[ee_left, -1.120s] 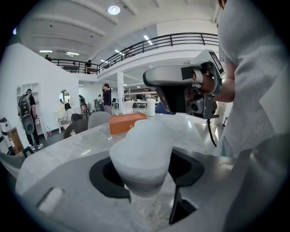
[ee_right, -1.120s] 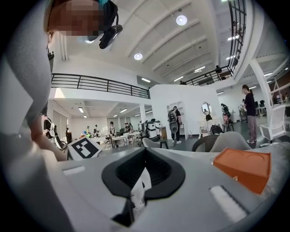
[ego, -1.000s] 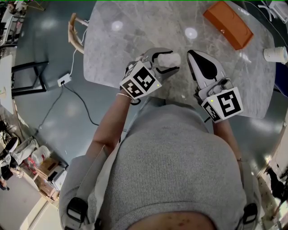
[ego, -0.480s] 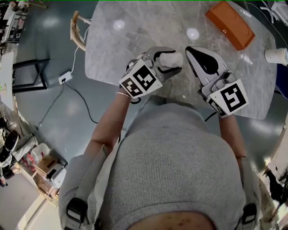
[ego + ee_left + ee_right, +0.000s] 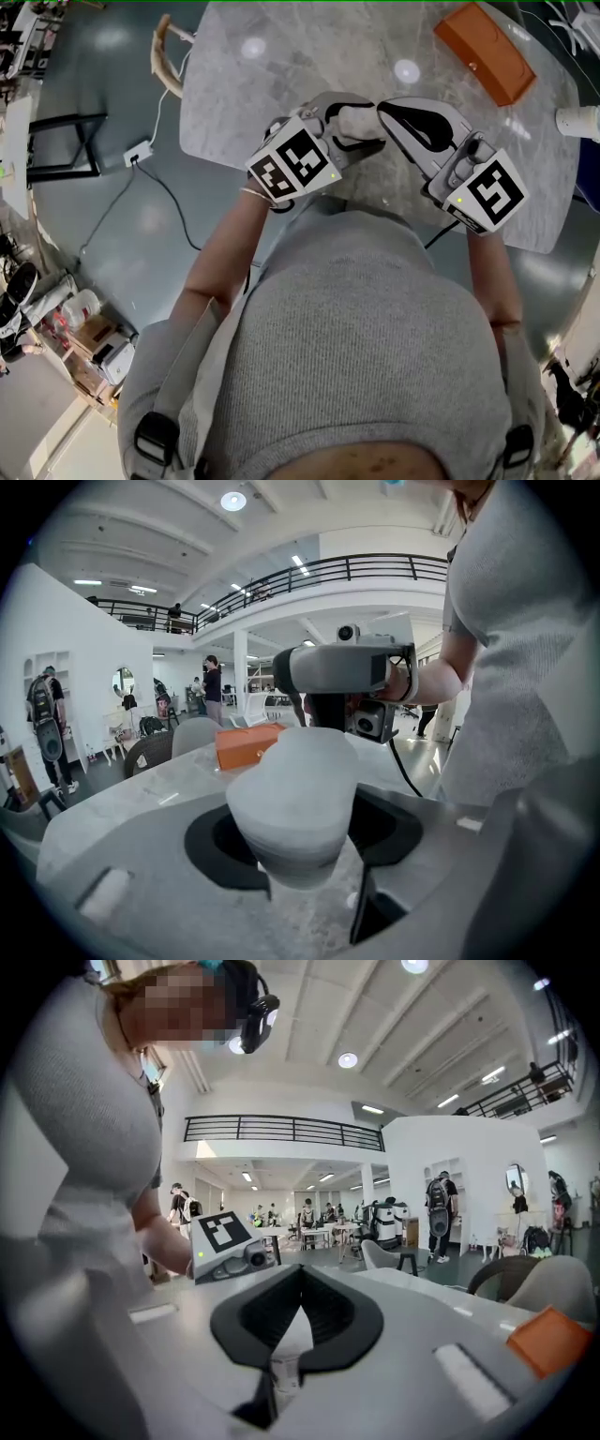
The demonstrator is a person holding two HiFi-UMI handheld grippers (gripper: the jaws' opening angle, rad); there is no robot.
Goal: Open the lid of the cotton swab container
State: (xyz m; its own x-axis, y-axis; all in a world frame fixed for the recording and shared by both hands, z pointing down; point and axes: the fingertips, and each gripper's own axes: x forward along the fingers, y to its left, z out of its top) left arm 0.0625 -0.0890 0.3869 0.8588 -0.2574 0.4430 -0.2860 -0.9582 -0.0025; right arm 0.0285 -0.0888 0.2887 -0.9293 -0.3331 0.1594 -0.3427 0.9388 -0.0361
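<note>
- Left gripper (image 5: 356, 123): jaws partway apart, clamped on the container (image 5: 295, 794), held over the table (image 5: 281, 75) near its near edge.
- Right gripper (image 5: 385, 112): jaws fully together, empty, tip at the container's right end.
- Risk: a closed tip pushing at the lid may twist the smooth container out of the left grip and drop it.

Grey marble table (image 5: 281, 84) standing on glossy grey floor (image 5: 103, 225). Black cable (image 5: 167, 192) snaking across floor from white plug block (image 5: 138, 153). Wooden chair (image 5: 167, 56) sitting beside table edge. Black-railed balcony (image 5: 309, 574) running above white wall (image 5: 56, 621). Round ceiling light (image 5: 233, 501) glowing. People (image 5: 213, 682) standing far off.
</note>
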